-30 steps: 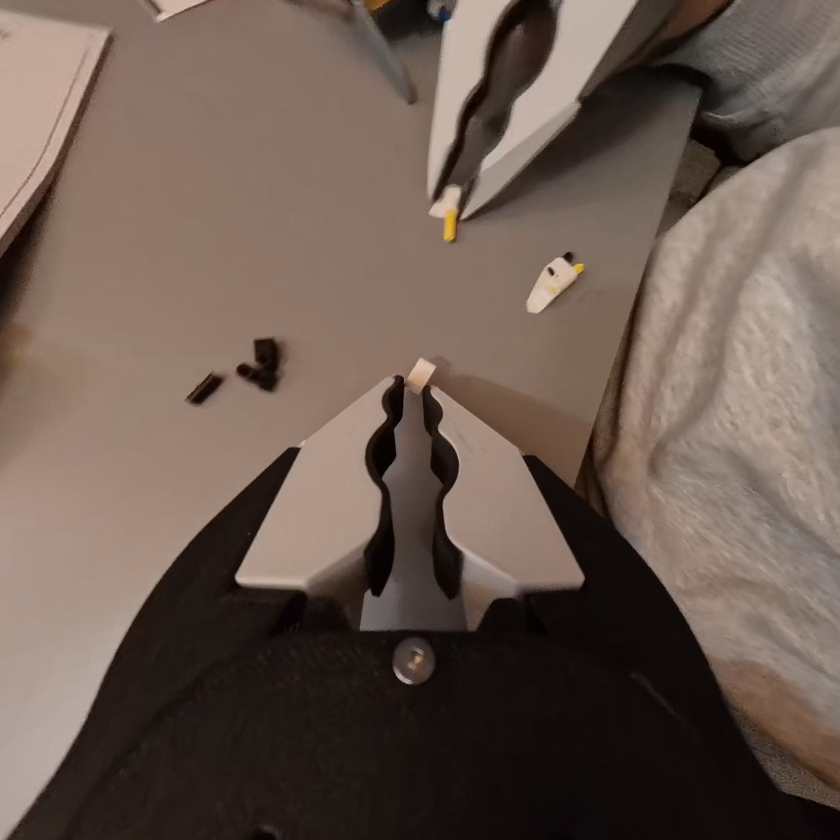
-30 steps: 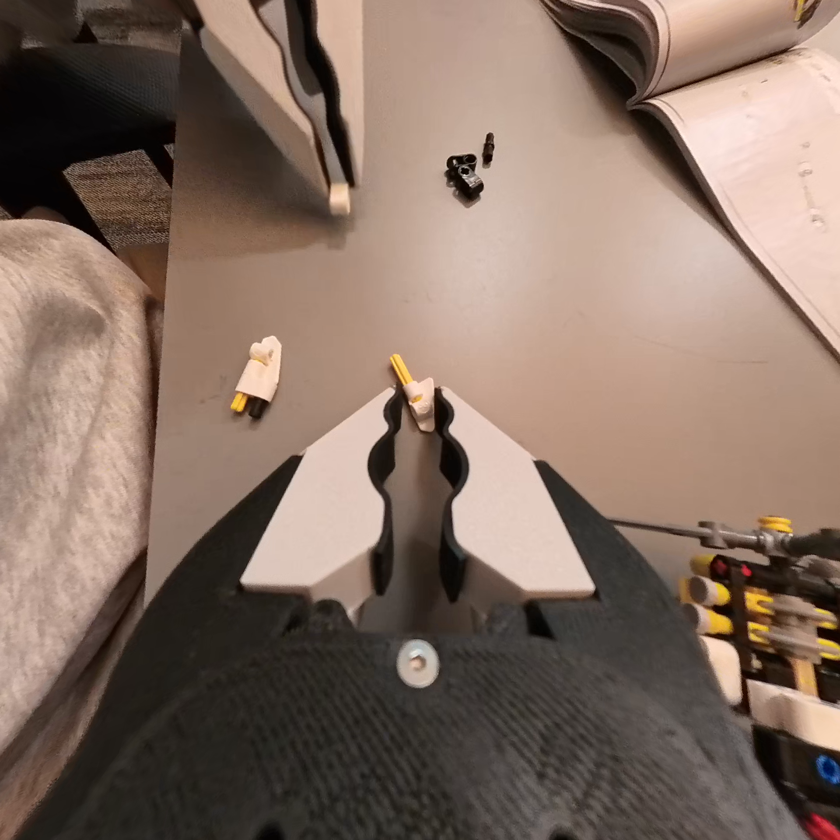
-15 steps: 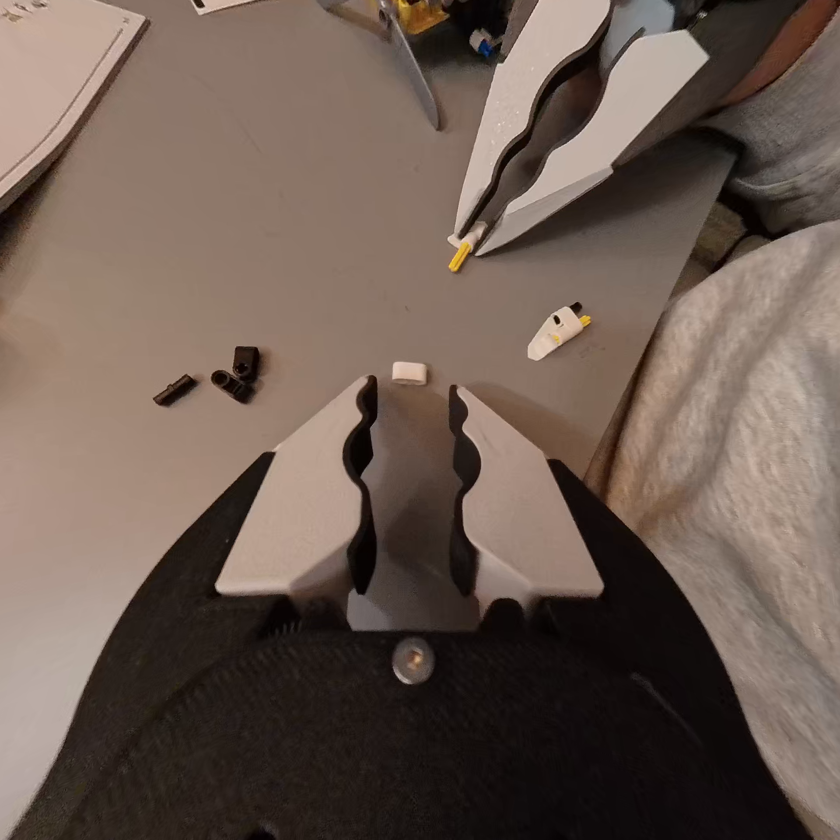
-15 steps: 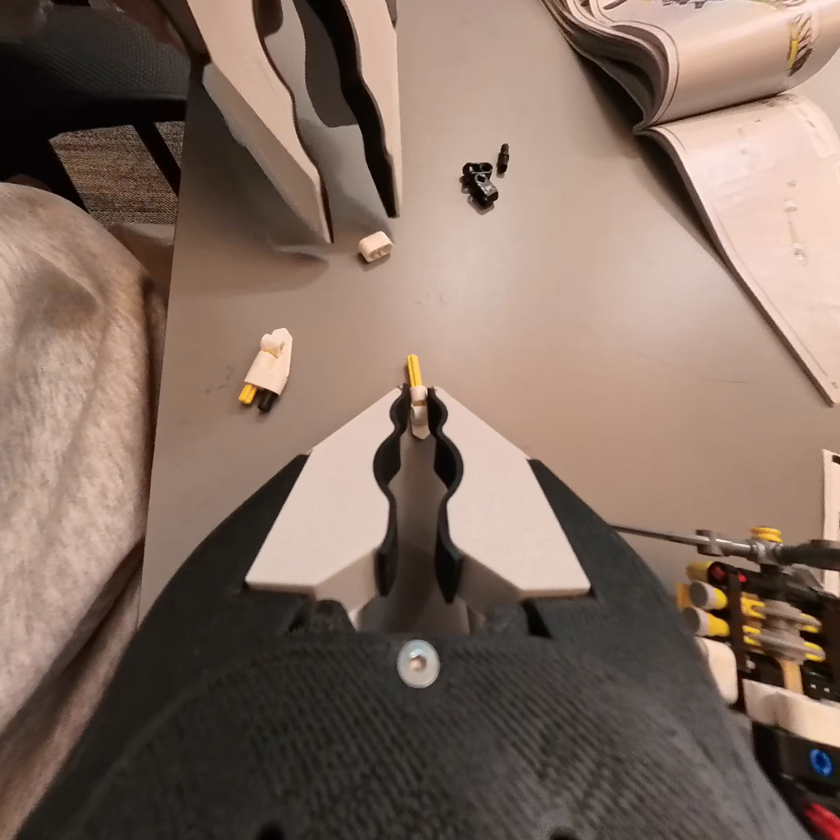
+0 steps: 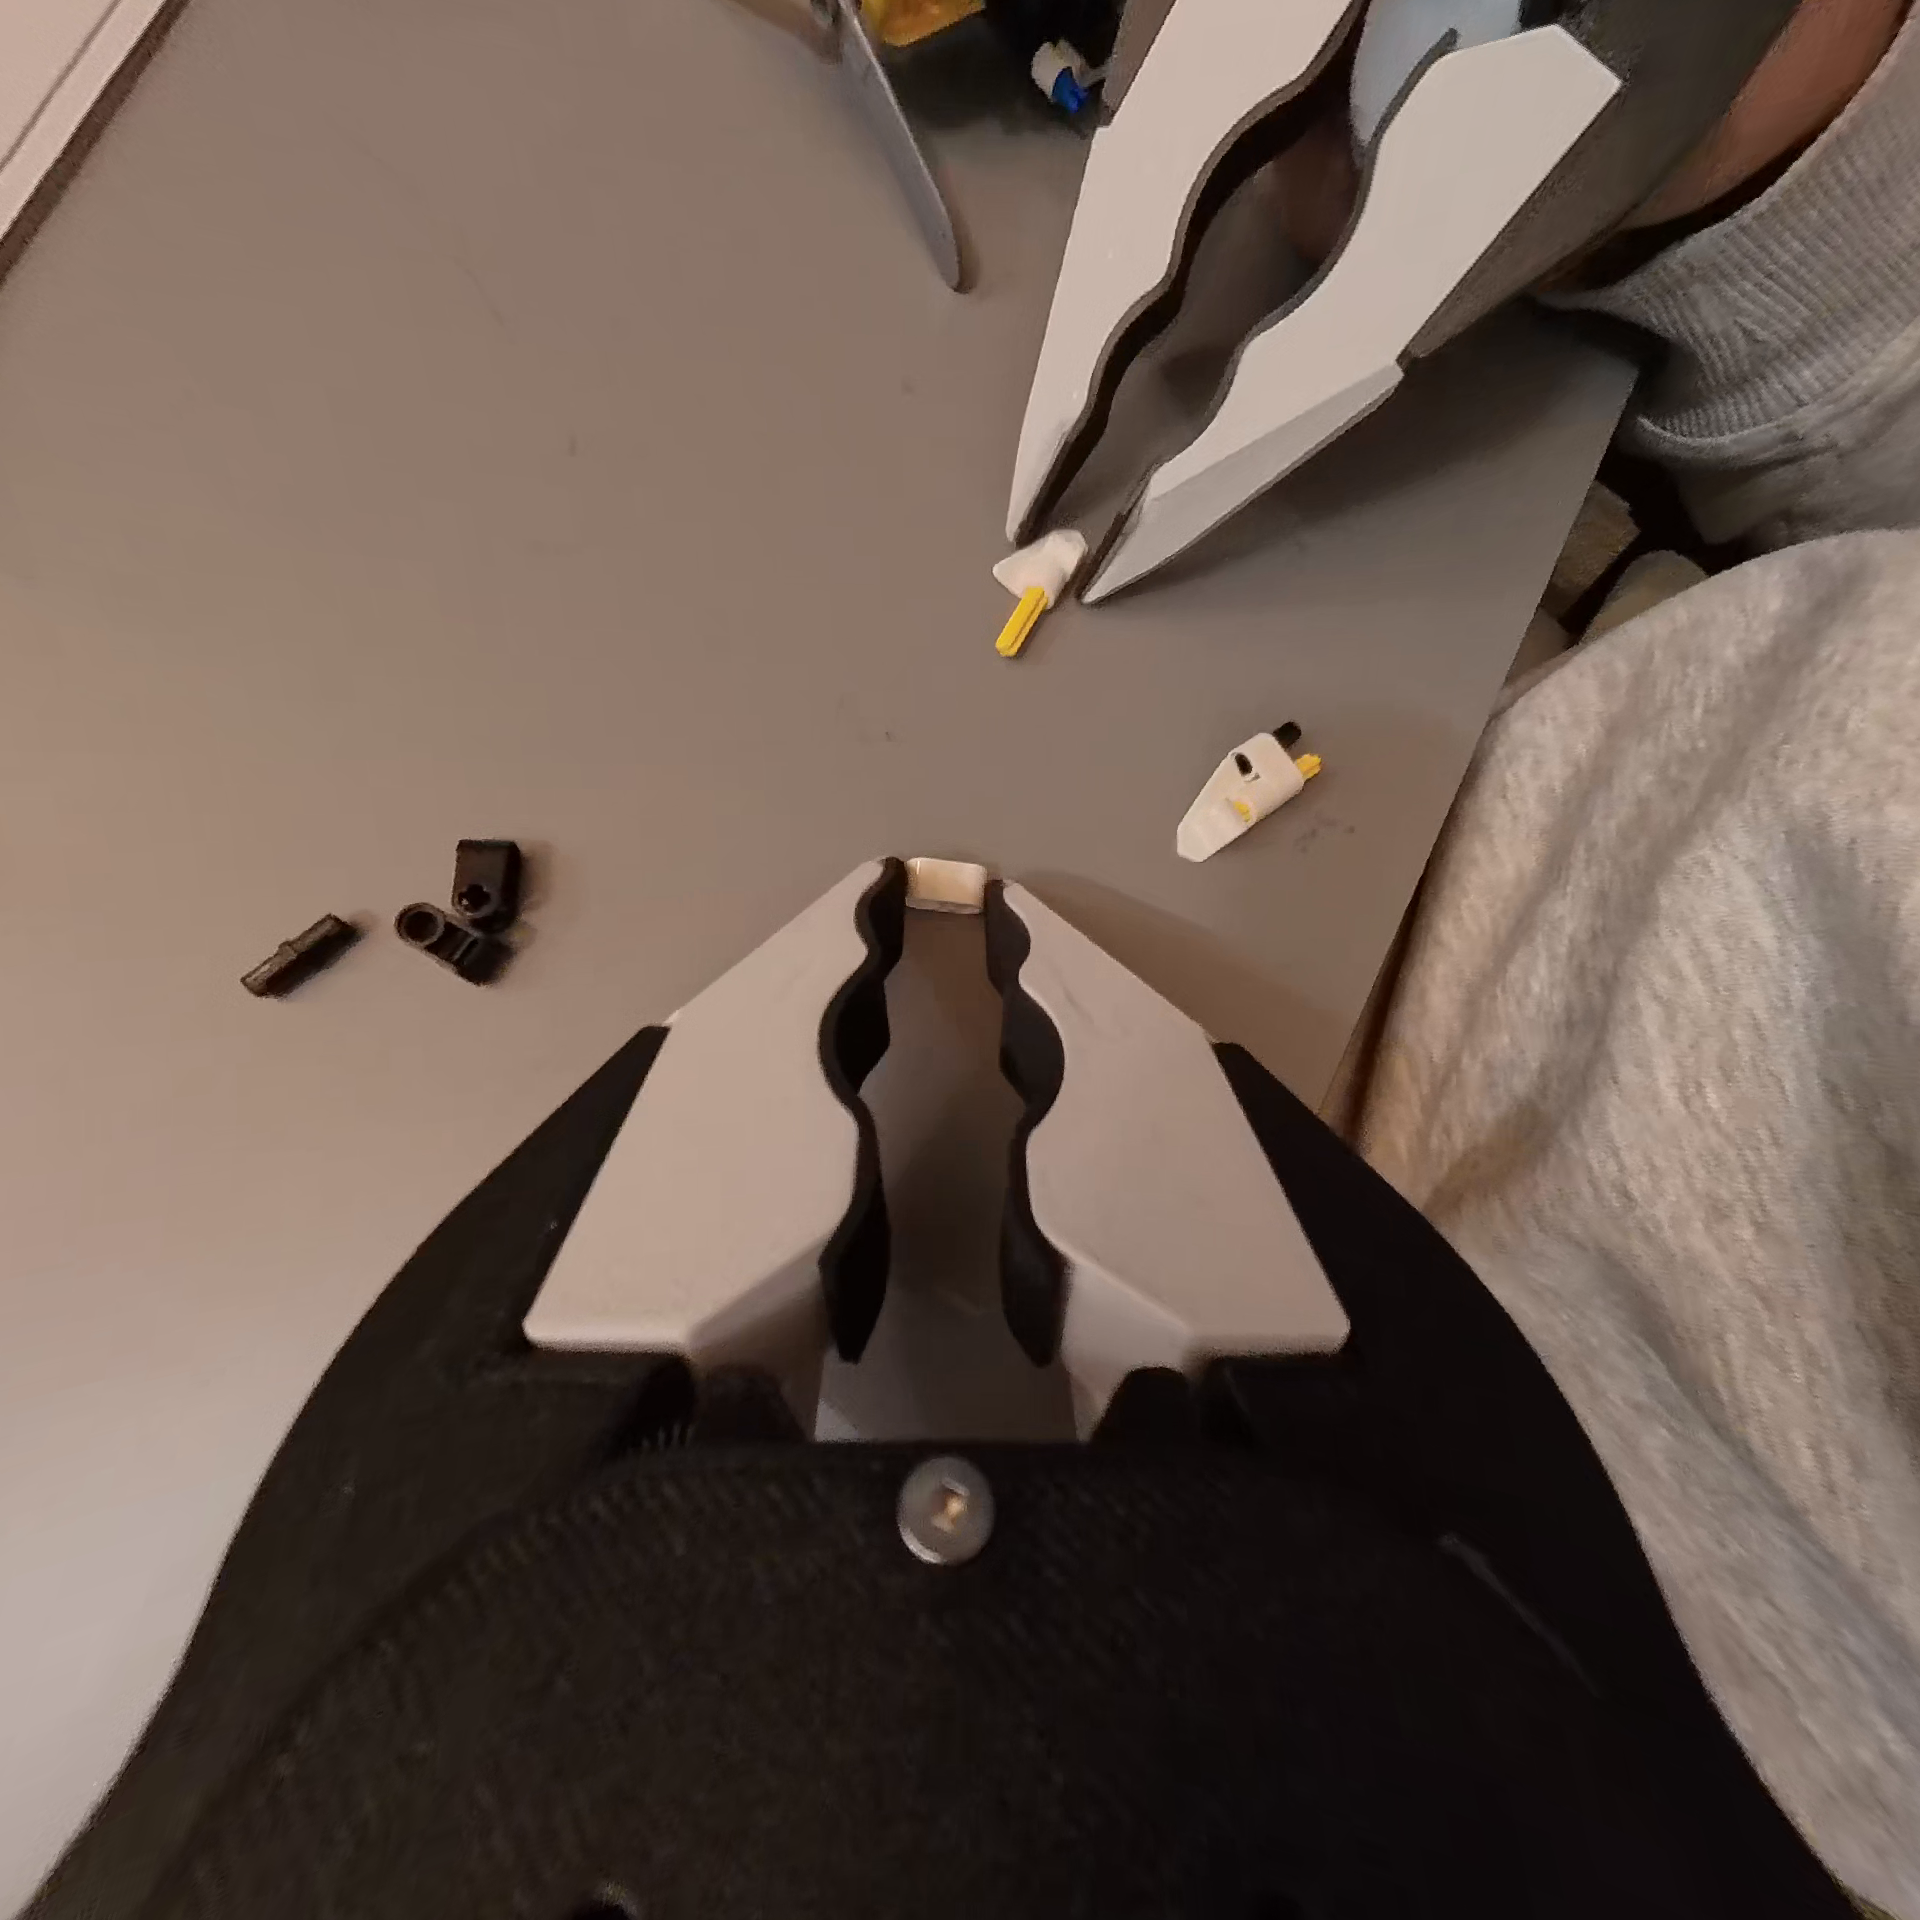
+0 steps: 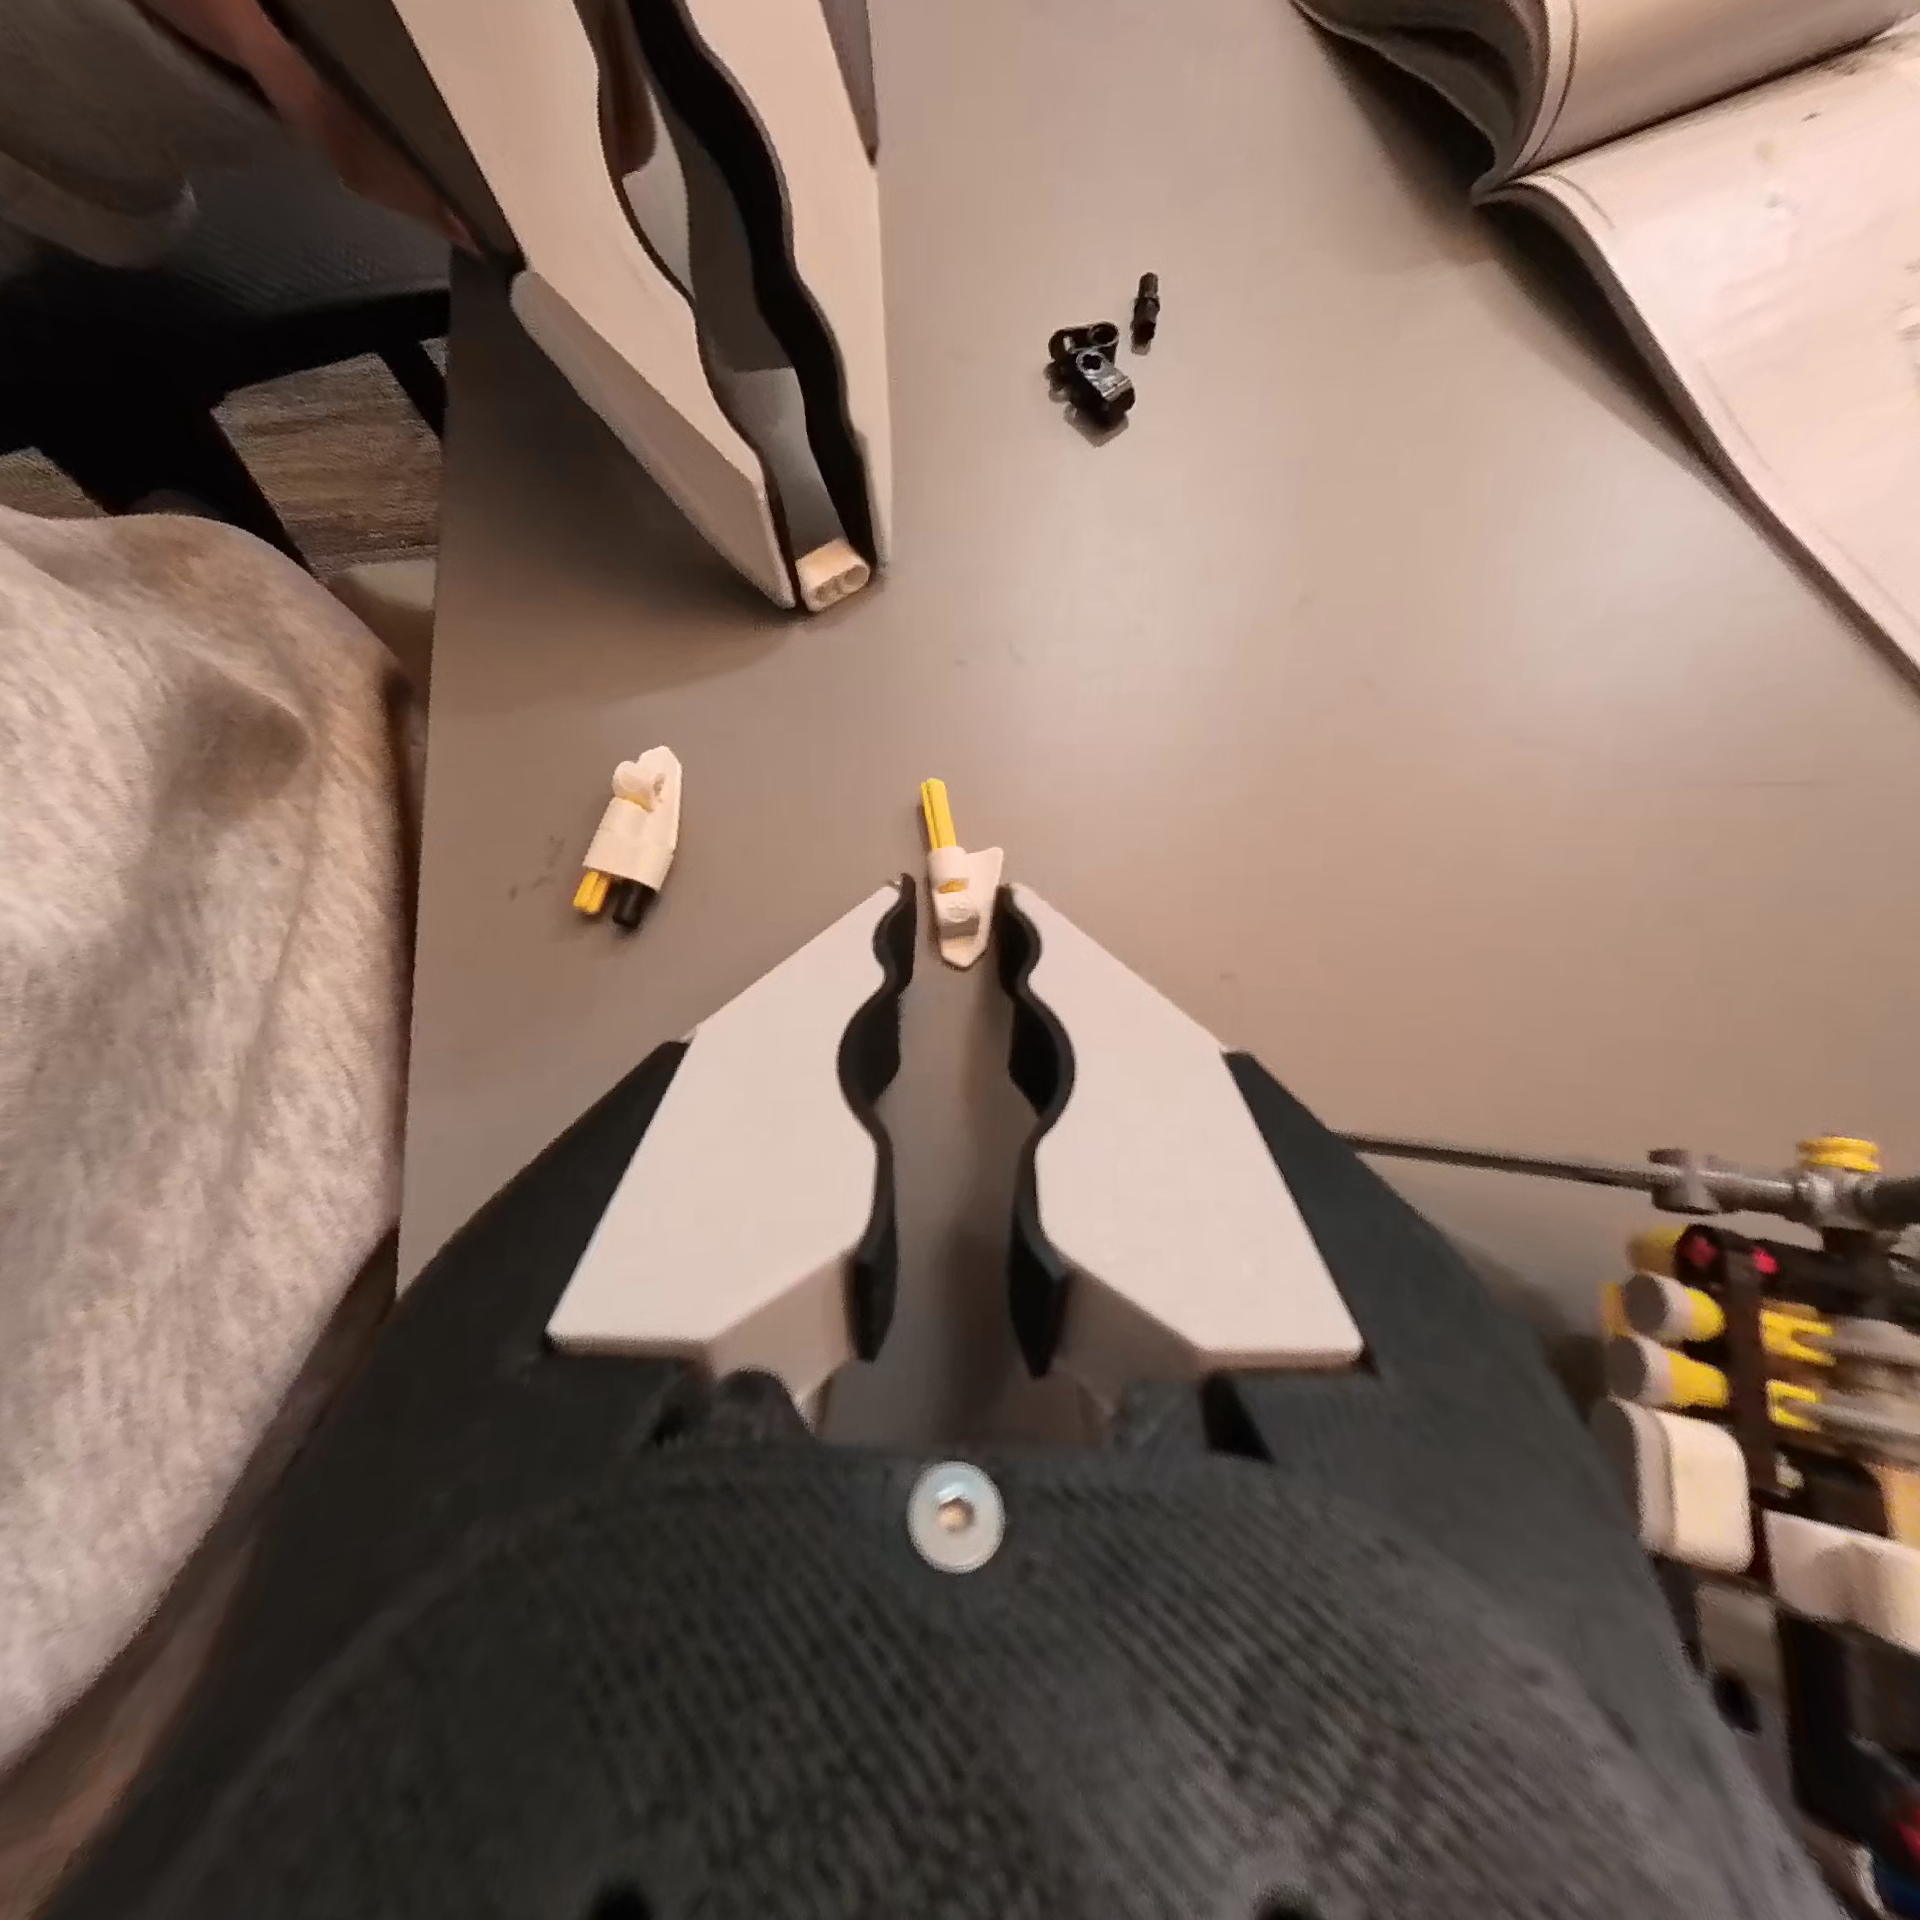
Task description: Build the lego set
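Note:
My left gripper (image 5: pixel 943 891) is shut on a small white lego piece (image 5: pixel 943 879) at the table surface; both also show in the right wrist view, the gripper (image 6: pixel 828 582) and the piece (image 6: pixel 831 571). My right gripper (image 6: pixel 956 896) is shut on a white lego piece with a yellow axle (image 6: pixel 958 909) sticking forward. The left wrist view shows that gripper (image 5: pixel 1060 569) and its piece (image 5: pixel 1034 571) too. A white wedge assembly with a yellow and a black pin (image 6: pixel 634 842) lies loose between the two grippers, near the table edge (image 5: pixel 1242 795).
Black connectors (image 5: pixel 462 909) and a black pin (image 5: pixel 296 954) lie on the grey table (image 5: pixel 520 520). An open instruction booklet (image 6: pixel 1714 260) is at the far right. A partly built lego model (image 6: pixel 1766 1351) stands at my right. A person's grey sleeve (image 5: pixel 1662 1039) borders the table edge. My right fingertips sit around 7 cm from my left ones.
My left gripper opened and set the small white piece down on the table, then closed on it again in a new orientation. The right gripper stayed shut on its piece.

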`<action>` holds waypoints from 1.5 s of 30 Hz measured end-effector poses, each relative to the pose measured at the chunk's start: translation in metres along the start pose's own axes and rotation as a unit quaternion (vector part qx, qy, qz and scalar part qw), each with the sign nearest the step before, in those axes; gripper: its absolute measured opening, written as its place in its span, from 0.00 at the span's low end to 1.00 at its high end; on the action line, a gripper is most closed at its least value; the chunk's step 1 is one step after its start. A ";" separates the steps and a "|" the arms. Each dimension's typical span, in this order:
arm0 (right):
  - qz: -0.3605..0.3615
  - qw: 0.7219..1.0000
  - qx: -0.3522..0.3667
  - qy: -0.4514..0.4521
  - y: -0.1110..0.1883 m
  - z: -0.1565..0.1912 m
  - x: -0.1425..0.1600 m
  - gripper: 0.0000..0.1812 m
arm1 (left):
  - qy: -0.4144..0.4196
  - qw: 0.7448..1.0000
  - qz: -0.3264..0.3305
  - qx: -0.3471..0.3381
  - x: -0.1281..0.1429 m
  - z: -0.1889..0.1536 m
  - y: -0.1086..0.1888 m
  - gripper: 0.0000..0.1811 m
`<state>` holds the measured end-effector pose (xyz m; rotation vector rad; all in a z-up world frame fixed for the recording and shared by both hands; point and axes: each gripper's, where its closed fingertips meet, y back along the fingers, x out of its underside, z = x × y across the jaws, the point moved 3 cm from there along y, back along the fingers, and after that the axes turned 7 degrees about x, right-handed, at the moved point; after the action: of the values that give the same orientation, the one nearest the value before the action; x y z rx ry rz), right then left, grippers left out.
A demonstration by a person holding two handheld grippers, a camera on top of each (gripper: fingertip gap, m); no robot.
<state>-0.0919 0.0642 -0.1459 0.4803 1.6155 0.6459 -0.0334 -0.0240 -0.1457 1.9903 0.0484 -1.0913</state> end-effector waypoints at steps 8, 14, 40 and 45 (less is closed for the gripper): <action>-0.001 1.000 0.000 0.004 0.000 0.001 0.000 0.05 | -0.029 0.999 -0.005 0.023 -0.012 -0.003 -0.009 0.07; -0.024 1.000 -0.005 0.010 0.002 0.003 -0.006 0.05 | -0.048 0.998 0.009 0.049 -0.016 -0.006 -0.016 0.07; -0.005 0.997 -0.065 0.030 -0.013 0.019 -0.012 0.03 | -0.006 0.992 0.025 0.126 -0.014 -0.009 -0.020 0.07; -0.005 0.997 -0.069 0.034 -0.013 0.019 -0.012 0.03 | -0.008 0.992 0.025 0.125 -0.014 -0.010 -0.020 0.07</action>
<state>-0.0705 0.0495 -0.1468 0.3520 1.6236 0.7665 -0.0439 0.0006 -0.1463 2.1916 -0.1542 -1.1254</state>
